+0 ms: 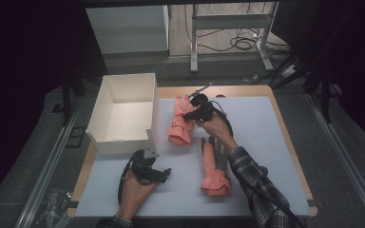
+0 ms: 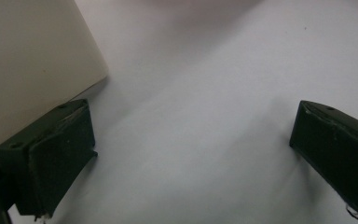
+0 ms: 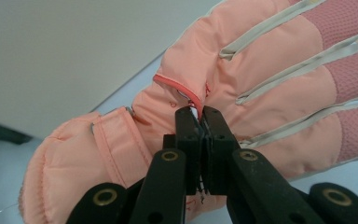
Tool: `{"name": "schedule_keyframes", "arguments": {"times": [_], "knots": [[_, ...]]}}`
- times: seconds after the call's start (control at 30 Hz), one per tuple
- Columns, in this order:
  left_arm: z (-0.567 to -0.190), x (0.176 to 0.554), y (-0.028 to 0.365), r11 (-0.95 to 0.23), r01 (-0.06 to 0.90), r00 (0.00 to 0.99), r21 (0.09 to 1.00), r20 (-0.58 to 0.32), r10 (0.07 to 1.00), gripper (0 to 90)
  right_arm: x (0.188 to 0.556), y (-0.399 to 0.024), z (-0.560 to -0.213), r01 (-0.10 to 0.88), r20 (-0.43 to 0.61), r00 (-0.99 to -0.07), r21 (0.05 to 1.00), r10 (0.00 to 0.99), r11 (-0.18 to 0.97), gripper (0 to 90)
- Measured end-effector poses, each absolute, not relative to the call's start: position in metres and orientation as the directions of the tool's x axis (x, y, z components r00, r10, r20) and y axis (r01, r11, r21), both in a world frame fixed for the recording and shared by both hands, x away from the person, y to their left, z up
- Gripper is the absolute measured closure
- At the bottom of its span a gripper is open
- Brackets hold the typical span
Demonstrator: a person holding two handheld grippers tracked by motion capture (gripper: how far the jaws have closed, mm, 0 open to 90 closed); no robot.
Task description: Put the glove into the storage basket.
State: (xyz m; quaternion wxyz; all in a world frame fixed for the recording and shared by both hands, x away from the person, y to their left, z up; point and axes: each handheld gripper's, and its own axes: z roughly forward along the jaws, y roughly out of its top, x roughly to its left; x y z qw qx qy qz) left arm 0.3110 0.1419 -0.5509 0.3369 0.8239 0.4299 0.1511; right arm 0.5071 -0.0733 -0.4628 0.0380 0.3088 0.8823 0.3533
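Pink glove (image 1: 180, 121), lengthwise, fingertips away, seemingly

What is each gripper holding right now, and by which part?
The right gripper pinches the pink glove near the box by fabric on its back. The left gripper is open, holding nothing.

A pink padded ski glove (image 1: 179, 121) lies beside the white box, its back fabric pinched; the second glove (image 1: 215, 171) lies nearer the person.
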Motion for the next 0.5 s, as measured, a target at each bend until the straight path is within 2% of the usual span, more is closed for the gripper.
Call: {"name": "schedule_keyframes", "arguments": {"times": [0.5], "knots": [[-0.551,0.311,0.142,-0.398,0.607,0.582,0.688,-0.044,0.812,0.0,0.470,-0.088,-0.431,0.463,0.172,-0.857,0.670,0.486,0.580,85.7]]}}
